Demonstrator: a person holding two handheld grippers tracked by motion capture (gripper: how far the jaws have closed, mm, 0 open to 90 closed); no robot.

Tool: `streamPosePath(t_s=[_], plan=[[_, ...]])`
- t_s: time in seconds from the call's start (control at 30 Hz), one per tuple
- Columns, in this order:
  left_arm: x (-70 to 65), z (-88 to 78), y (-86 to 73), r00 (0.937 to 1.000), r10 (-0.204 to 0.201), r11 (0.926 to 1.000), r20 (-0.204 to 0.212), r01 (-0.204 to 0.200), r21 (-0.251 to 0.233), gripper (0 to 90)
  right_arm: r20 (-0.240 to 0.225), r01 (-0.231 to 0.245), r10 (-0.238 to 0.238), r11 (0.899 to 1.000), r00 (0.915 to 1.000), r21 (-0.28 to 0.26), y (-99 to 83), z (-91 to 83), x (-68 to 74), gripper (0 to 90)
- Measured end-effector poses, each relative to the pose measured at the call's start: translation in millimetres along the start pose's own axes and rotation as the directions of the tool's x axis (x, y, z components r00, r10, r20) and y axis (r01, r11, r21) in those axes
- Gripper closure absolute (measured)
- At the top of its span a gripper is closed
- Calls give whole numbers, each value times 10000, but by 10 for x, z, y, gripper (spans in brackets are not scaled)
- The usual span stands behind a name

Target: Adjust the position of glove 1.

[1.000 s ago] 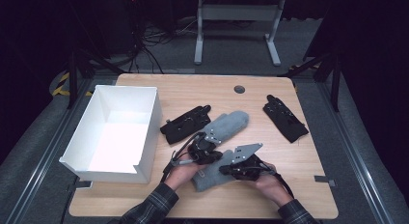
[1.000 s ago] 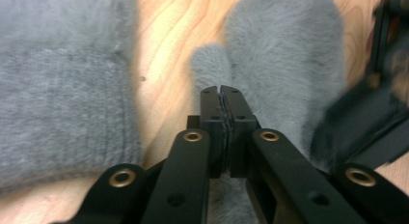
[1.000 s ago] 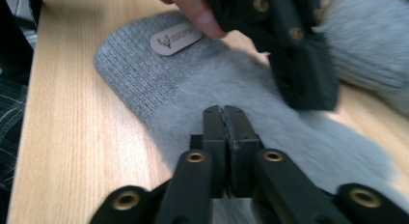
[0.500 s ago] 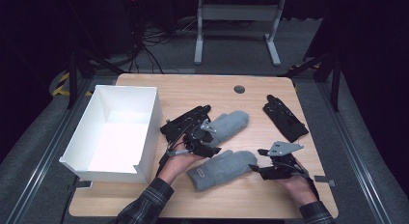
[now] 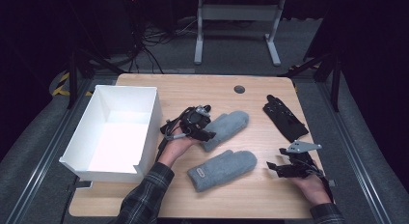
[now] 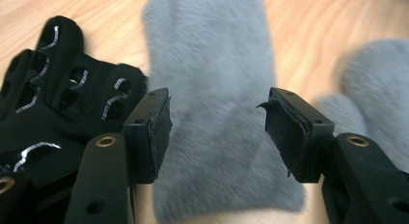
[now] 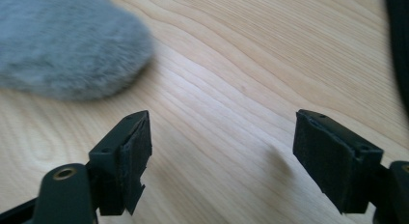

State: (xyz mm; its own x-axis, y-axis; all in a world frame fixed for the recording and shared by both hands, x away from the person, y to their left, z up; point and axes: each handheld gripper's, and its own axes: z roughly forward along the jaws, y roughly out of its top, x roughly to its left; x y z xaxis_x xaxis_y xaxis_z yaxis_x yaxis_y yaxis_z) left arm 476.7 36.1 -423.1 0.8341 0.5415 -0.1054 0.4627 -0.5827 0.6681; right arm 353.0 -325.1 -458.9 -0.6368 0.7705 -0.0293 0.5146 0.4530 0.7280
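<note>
The left tool (image 6: 214, 125), jaws just spread and released, hovers over the upper grey mitten (image 6: 212, 89); the right tool (image 7: 222, 161), likewise just widened, holds nothing beside the lower mitten (image 7: 62, 45).

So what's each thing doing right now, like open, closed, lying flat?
White box: open-topped, nothing inside.
Upper grey mitten: flat on the table.
Lower grey mitten: flat, let go.
Black glove: lying flat, untouched.
Left hand-held gripper: jaws just opened over the upper mitten.
Right hand-held gripper: jaws just opened, nothing between.
</note>
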Motion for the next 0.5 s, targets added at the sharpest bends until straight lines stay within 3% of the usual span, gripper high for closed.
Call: streamPosePath(t_s=[0.27, 0.5], plan=[[41, 179, 112, 9999, 35, 10000, 114, -35, -27, 425, 212, -183, 180, 9997, 9996, 160, -53, 46, -52, 179], [31, 300, 138, 9997, 67, 10000, 248, -68, 66, 432, 220, -184, 186, 9998, 9996, -96, -81, 62, -59, 150]])
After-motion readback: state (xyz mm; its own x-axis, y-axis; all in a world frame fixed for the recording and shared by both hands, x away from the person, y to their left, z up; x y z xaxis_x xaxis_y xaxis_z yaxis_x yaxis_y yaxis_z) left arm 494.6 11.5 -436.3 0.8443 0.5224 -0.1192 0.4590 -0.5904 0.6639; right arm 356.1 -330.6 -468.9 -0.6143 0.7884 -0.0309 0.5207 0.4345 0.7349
